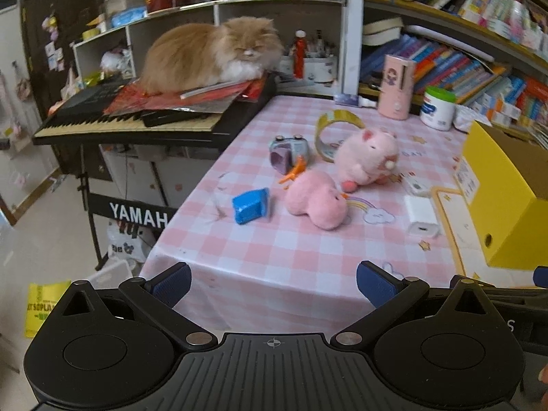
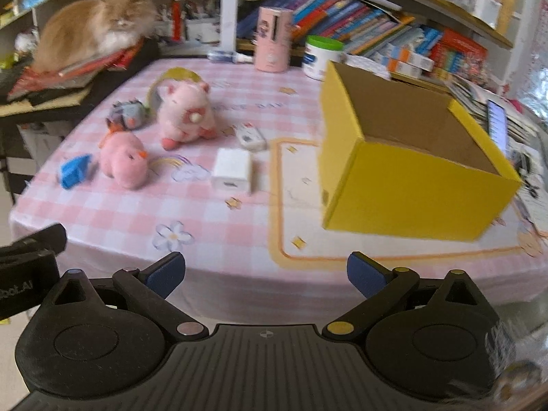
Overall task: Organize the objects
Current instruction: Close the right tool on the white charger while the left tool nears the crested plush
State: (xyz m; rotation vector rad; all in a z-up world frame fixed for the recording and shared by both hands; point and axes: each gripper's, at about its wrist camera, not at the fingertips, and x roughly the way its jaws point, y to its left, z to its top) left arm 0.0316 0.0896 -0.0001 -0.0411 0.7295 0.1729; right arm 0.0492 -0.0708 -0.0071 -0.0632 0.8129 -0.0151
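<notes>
Right wrist view: two pink plush toys (image 2: 186, 113) lie mid-worktop (image 2: 239, 233), left of an open yellow box (image 2: 411, 188). Both grippers, left gripper (image 1: 274, 282) and right gripper (image 2: 265, 274), hover off the near edge, fingers wide, empty.

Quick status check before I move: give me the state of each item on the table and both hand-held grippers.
Left hand-held gripper: open, holding nothing.
Right hand-held gripper: open, holding nothing.
Yellow box: open on top, no contents visible.
Pink pig plush: upright.
Pink bird plush: lying on its side.
White charger: lying flat.
Blue block: on the table, left of the bird plush.
Tape roll: standing on edge behind the pig plush.
</notes>
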